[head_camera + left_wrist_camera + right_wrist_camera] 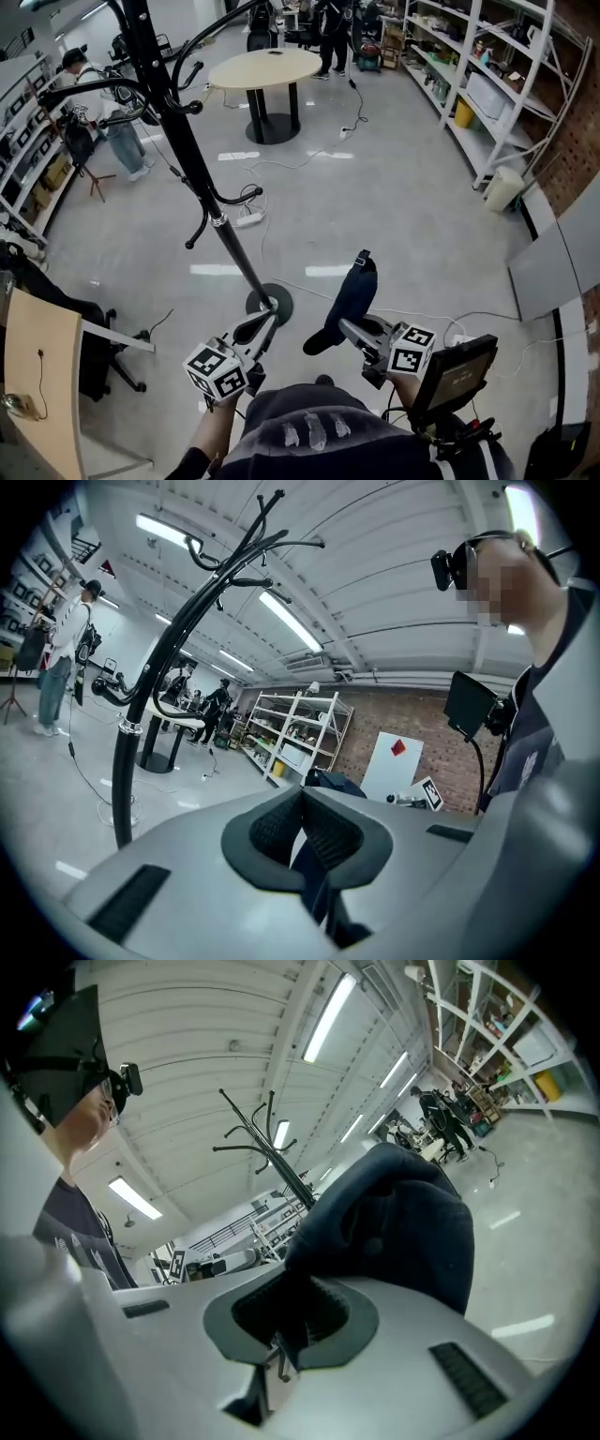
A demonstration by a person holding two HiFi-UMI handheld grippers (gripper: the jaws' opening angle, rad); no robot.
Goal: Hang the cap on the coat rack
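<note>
Floor (412,225) is bearing the rack (180,122) on its round base, a round table (265,67) behind it and shelves (487,84) at right; cables (356,103) are trailing across it.

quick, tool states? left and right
Left tool: closed, nothing in it.
Right tool: closed on the dark cap.

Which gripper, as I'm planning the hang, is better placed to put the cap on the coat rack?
Right. The right gripper is shut on the cap, raised toward the coat rack. The left gripper is shut and empty, so it would first need a handover.
</note>
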